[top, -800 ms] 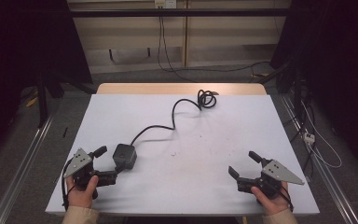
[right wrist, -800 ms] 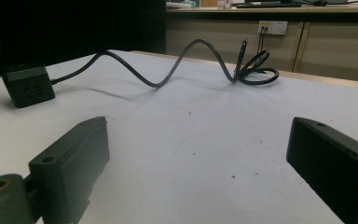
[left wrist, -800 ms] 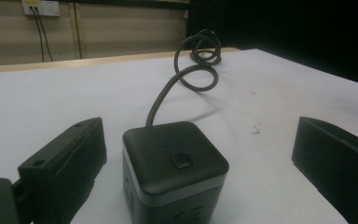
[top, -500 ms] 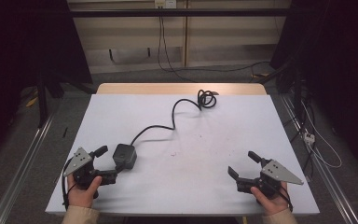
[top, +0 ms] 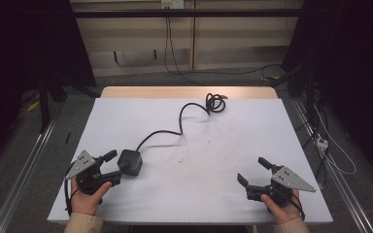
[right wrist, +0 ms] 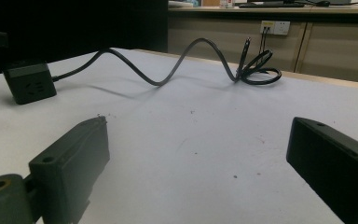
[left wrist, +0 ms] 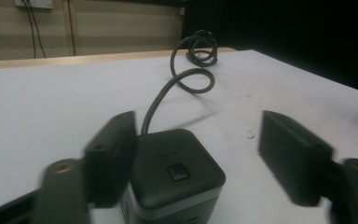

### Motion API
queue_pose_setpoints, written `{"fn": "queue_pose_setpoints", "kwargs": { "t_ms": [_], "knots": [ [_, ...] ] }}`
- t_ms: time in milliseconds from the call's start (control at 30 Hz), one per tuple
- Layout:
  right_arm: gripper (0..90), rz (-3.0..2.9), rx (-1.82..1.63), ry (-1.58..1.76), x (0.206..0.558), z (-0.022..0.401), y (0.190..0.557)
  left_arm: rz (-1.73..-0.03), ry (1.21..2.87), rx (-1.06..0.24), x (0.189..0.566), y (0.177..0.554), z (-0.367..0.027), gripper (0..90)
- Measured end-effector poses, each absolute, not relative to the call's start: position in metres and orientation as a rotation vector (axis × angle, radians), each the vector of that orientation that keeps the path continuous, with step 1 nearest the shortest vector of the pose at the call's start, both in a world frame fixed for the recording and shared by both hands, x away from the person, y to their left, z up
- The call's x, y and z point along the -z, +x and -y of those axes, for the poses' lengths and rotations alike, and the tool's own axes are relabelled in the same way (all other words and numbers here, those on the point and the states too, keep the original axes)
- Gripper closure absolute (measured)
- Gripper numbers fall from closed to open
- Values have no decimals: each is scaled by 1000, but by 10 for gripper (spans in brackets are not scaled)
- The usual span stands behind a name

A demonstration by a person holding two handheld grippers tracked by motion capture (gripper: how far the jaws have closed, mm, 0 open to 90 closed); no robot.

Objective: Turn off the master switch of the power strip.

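Note:
A black cube-shaped power socket (top: 130, 162) lies at the front left of the white table (top: 199, 194). Its black cable (top: 181, 118) winds away to a coil (top: 215, 103) near the far edge. My left gripper (top: 114, 164) stands open just left of the cube. In the left gripper view the cube (left wrist: 177, 182) sits between the jaws, close against the left one and well apart from the right one. My right gripper (top: 251, 169) is open at the front right with nothing between its fingers, and in the right gripper view the cube (right wrist: 28, 81) is far off at the left.
The table's wooden far edge (top: 189, 91) shows behind the white top. Metal rails (top: 24, 165) run along the floor on both sides, and loose cables (top: 328, 145) lie on the floor to the right. A wall socket (right wrist: 276, 27) is in the background.
The left gripper has edged slightly toward the cube. The right gripper and the cable have stayed where they were.

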State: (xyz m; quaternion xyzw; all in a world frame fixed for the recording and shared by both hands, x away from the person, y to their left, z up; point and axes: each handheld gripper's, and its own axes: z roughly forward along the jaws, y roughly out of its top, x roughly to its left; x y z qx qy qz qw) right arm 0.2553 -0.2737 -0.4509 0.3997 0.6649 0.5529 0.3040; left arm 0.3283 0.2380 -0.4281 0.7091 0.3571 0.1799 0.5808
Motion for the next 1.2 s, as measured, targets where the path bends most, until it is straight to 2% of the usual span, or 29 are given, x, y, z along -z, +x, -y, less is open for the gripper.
{"fn": "queue_pose_setpoints", "kwargs": {
  "t_ms": [67, 100, 300, 467, 733, 1200],
  "knots": [
    [49, -1761, -1466, 1059, 451, 274, 255, -828, 1663, -416, 427, 329, -238, 355],
    [49, -1762, -1465, 1059, 451, 273, 255, -828, 1664, -418, 427, 329, -238, 425],
    [49, -1763, -1465, 1059, 451, 273, 255, -829, 1667, -405, 426, 332, -240, 537],
    [51, -1763, -1466, 1059, 451, 273, 255, -822, 1689, -400, 425, 333, -238, 583],
    [50, -1758, -1466, 1057, 450, 273, 255, -835, 1692, -384, 427, 337, -236, 589],
    [47, -1755, -1463, 1054, 450, 273, 255, -849, 1704, -368, 424, 343, -236, 706]
  ]
}}
